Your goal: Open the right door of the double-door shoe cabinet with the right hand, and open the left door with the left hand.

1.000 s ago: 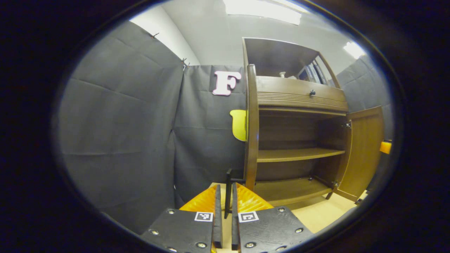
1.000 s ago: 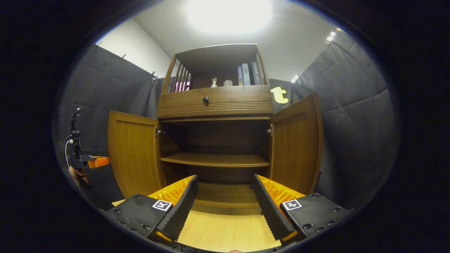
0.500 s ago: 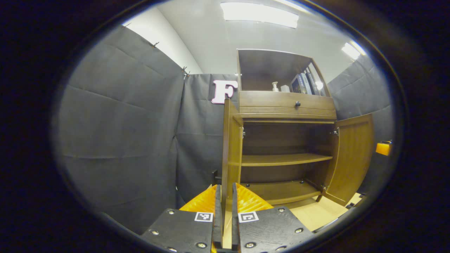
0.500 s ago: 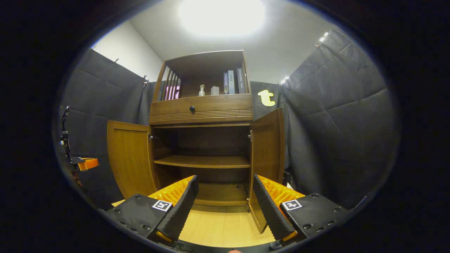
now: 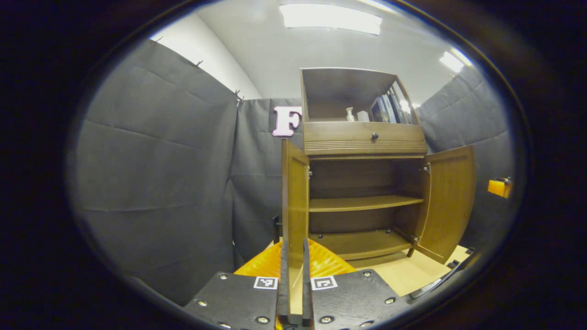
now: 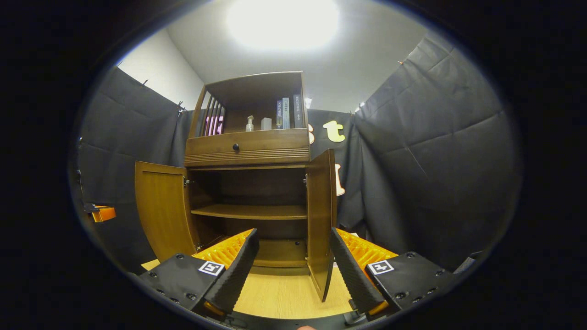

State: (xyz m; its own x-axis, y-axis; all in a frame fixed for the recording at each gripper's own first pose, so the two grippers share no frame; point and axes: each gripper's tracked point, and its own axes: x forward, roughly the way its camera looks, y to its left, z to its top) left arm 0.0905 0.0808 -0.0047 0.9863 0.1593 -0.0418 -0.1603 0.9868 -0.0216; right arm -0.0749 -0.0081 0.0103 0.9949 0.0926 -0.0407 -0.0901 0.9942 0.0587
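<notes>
A: Where does the brown wooden double-door shoe cabinet (image 6: pixel 250 183) stand?

B: On the pale wooden floor (image 6: pixel 284 295), both doors swung out. The left door (image 5: pixel 294 201) is seen edge-on, its lower edge between the fingers of the left hand-held gripper (image 5: pixel 293 261).

A: Clamped on it?

B: The fingers are almost together around the edge; contact I cannot tell. The right hand-held gripper (image 6: pixel 293 256) is spread wide, holding nothing, with the right door (image 6: pixel 321 220) just ahead between its fingers.
</notes>
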